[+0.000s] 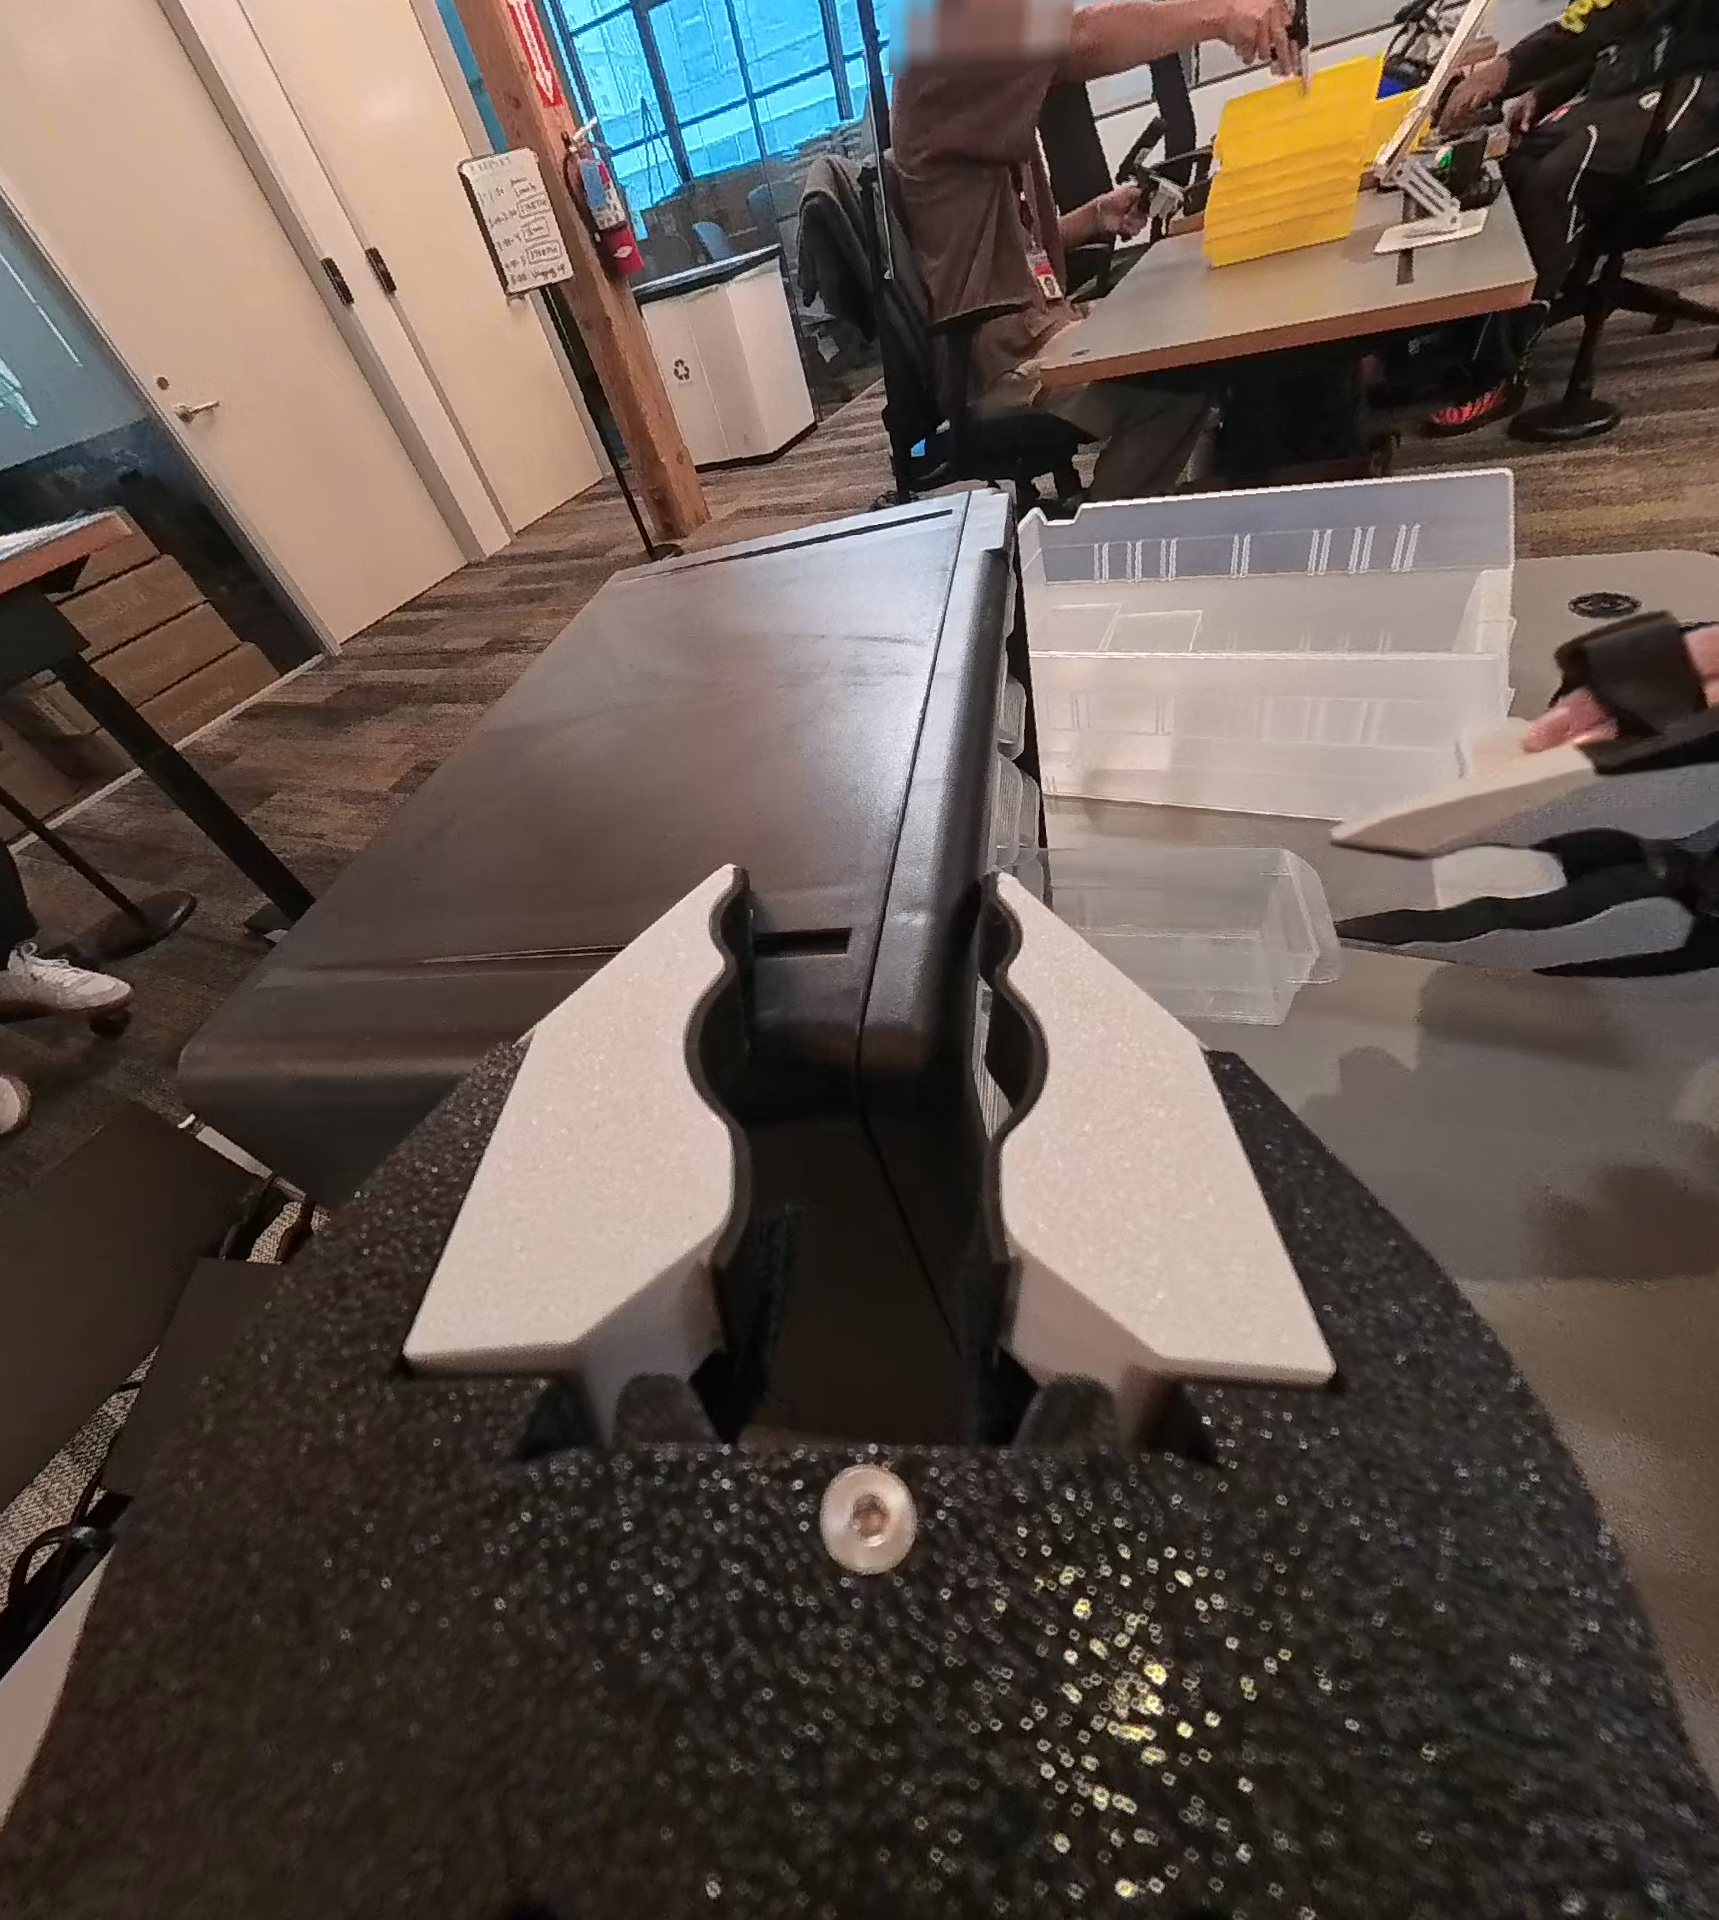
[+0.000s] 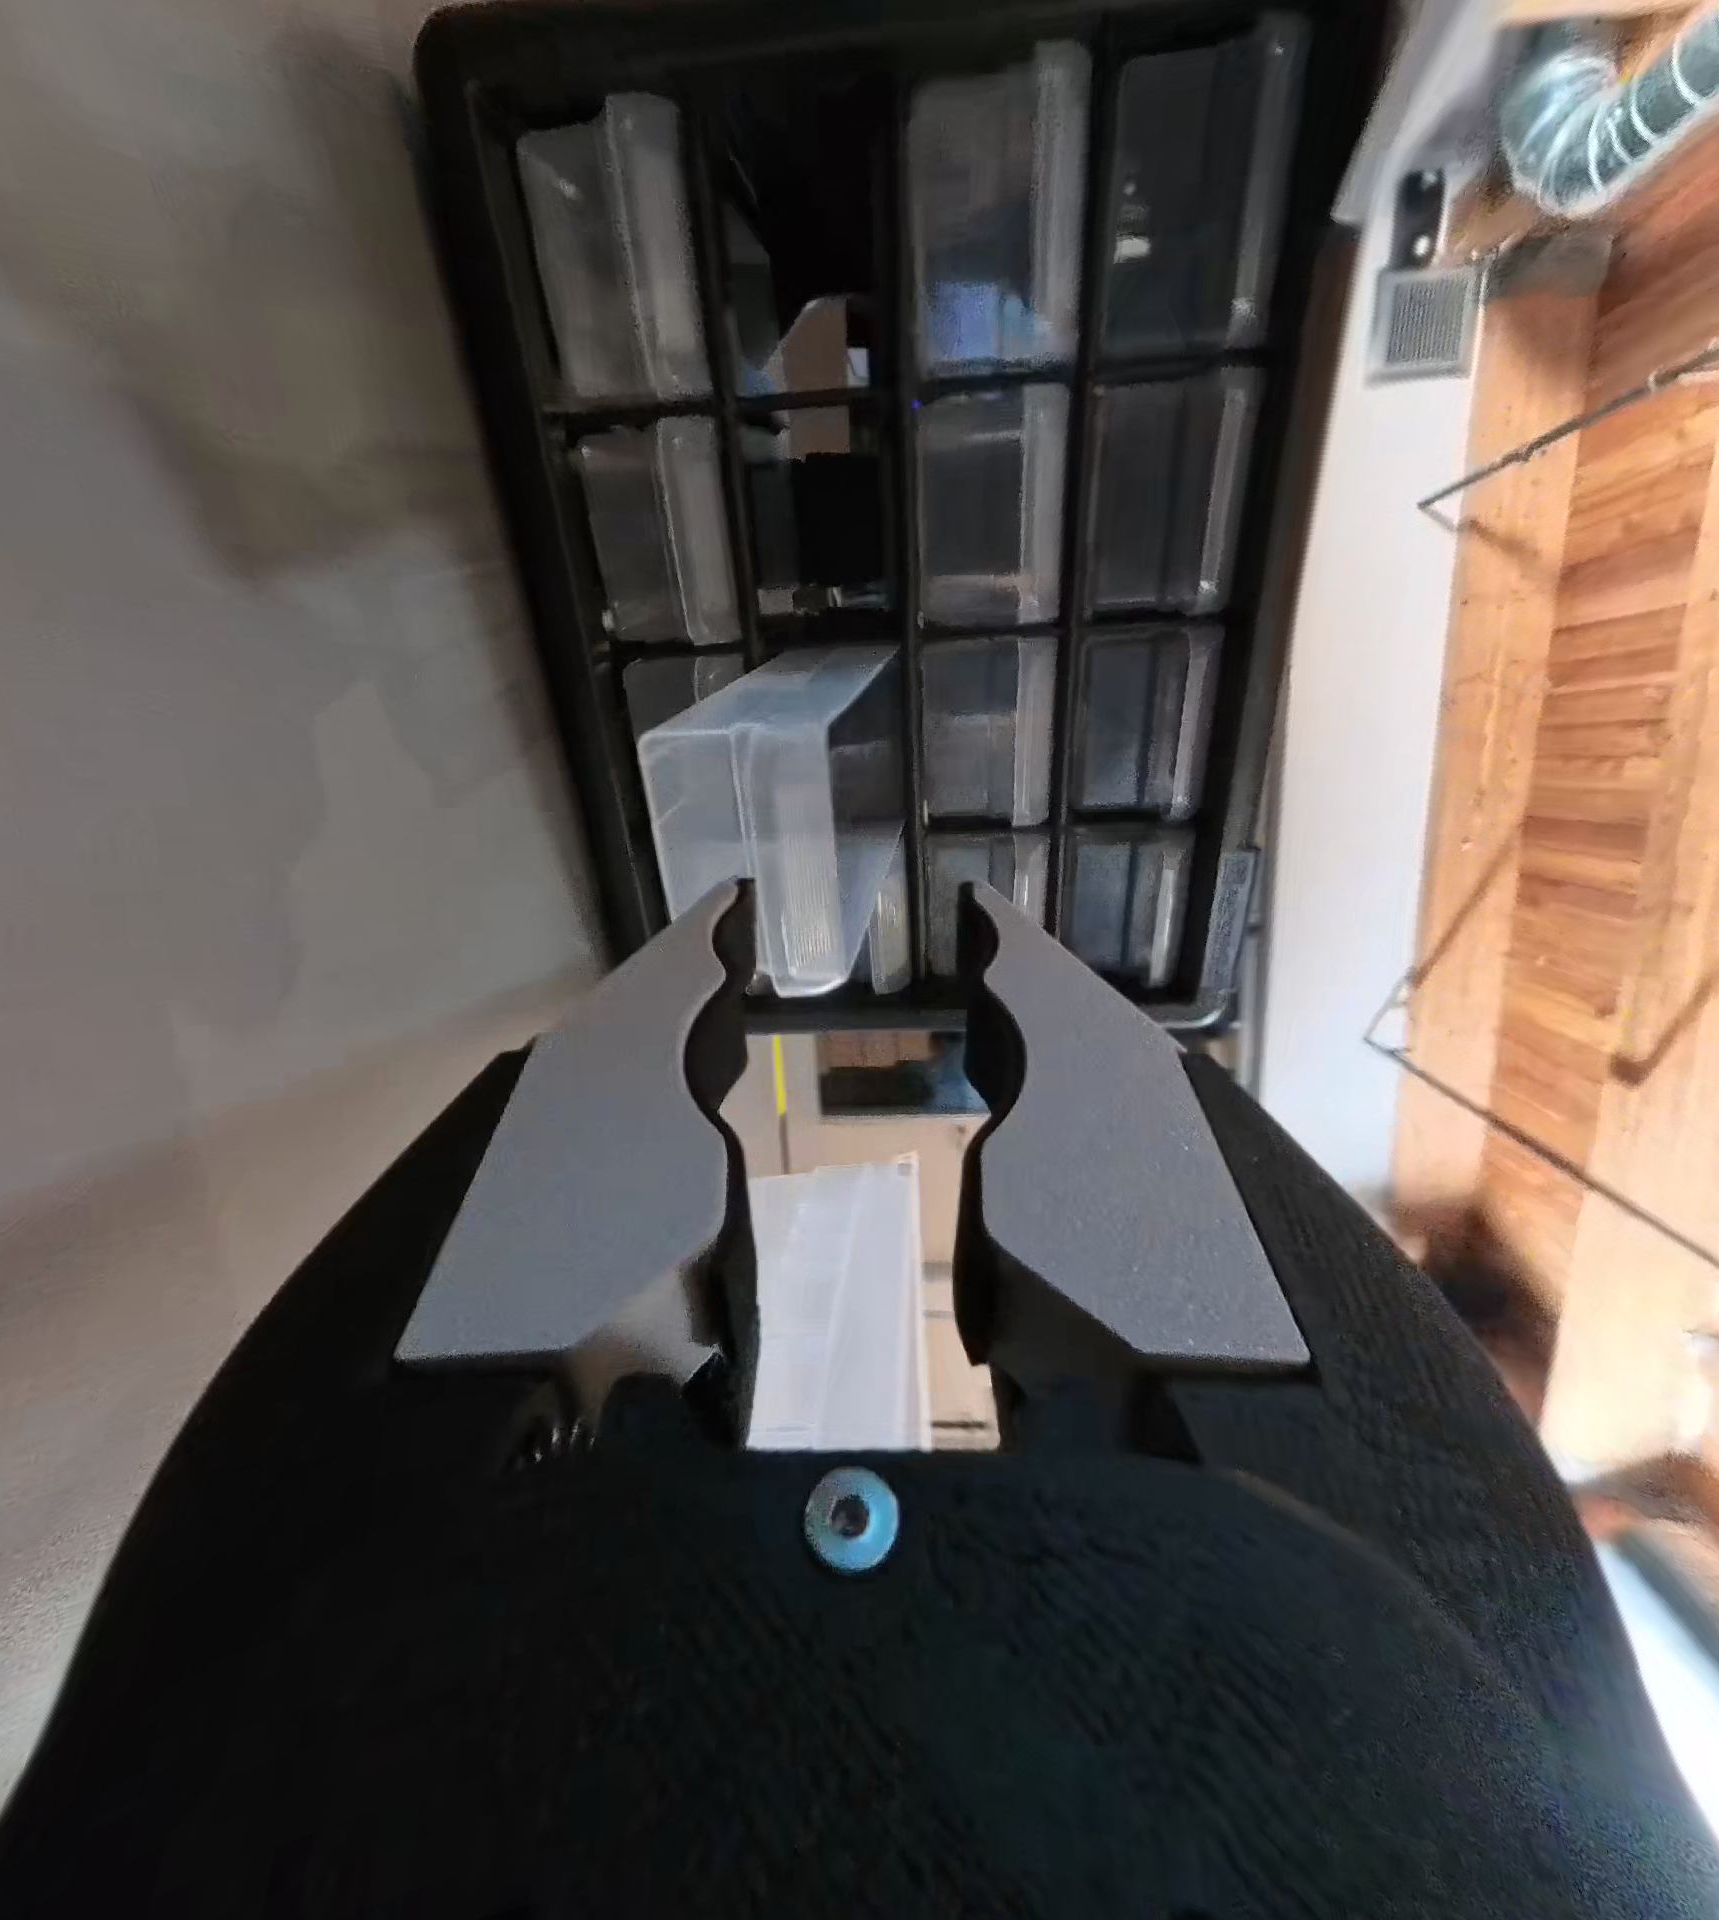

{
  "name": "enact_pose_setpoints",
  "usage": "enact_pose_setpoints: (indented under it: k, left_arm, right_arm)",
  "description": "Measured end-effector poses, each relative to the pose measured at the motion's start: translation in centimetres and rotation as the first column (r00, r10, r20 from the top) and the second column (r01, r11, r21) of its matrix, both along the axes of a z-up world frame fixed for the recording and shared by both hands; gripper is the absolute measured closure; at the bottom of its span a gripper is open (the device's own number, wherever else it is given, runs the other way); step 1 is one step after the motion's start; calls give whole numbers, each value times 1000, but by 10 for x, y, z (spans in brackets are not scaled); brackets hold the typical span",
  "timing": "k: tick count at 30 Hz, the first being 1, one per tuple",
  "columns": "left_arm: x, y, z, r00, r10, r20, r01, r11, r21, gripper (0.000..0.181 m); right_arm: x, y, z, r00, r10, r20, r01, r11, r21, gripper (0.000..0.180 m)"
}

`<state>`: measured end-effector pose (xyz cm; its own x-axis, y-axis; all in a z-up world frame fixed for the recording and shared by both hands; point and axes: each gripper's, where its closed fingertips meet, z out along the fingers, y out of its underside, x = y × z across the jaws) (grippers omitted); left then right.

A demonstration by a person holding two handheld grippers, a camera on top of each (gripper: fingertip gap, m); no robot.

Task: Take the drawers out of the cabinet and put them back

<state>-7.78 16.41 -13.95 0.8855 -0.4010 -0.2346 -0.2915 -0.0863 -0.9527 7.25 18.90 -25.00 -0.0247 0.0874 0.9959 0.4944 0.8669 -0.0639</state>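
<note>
Here the right gripper (image 2: pixel 855 914) has its jaws parted and empty, and the clear drawer (image 2: pixel 782 821), half pulled out of the black cabinet (image 2: pixel 1239 665), lies just ahead at 12 o'clock with its handle lip touching or nearly touching the left finger. Its long axis runs straight into its slot, so I judge a pull straight back. The left gripper (image 1: pixel 865 914), jaws open, straddles the cabinet's top edge without clearly clamping it, leaving the right nearer.

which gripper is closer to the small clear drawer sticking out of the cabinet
Right. The right gripper is open with its fingertips at the protruding clear drawer's handle. The left gripper is open astride the black cabinet's top edge, off to the drawer's side.
</note>
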Motion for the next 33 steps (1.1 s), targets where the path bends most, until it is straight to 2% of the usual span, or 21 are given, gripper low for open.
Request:
enact_pose_setpoints:
  k: [2, 4, 6, 8, 13, 16, 19, 21, 23, 30, 33]
  left_arm:
    - [0, 0, 0, 1000, 0, 0, 0, 1000, 0, 139]
    - [0, 0, 0, 1000, -1, 0, 1, 1000, 1, 139]
    - [0, 0, 0, 1000, -1, 1, 1, 1000, 2, 139]
    - [0, 0, 0, 1000, -2, 1, 2, 1000, 2, 139]
    - [0, 0, 0, 1000, -2, 1, 2, 1000, 1, 139]
    - [0, 0, 0, 1000, -2, 2, 2, 1000, 1, 139]
    - [0, 0, 0, 1000, -2, 2, 2, 1000, 0, 139]
    - [0, 0, 0, 1000, -2, 2, 2, 1000, 0, 139]
    - [0, 0, 0, 1000, -2, 2, 2, 1000, 0, 139]
    - [0, 0, 0, 1000, -1, 2, 1, 1000, 0, 139]
    - [0, 0, 0, 1000, 1, 1, -1, 1000, 0, 139]
  right_arm:
    - [4, 1, 5, 999, 18, -50, -24, 991, -131, 139]
    - [7, 3, 15, 991, 14, -136, -57, 948, -313, 137]
    - [7, 8, 29, 976, -15, -219, -95, 871, -482, 138]
    - [3, 18, 33, 968, -77, -238, -96, 762, -640, 144]
    - [-14, 43, 15, 964, -249, -90, 28, 434, -901, 148]
    - [-23, 55, -5, 950, -308, 48, 137, 273, -952, 151]
    - [-30, 52, -18, 940, -308, 149, 195, 123, -973, 158]
    - [-30, 53, -18, 931, -318, 178, 217, 93, -972, 167]
    - [-25, 52, -22, 918, -316, 241, 285, 100, -953, 176]
    - [-5, 42, -23, 882, -358, 307, 368, 114, -923, 178]
    - [4, 34, -20, 883, -368, 293, 336, 57, -940, 178]
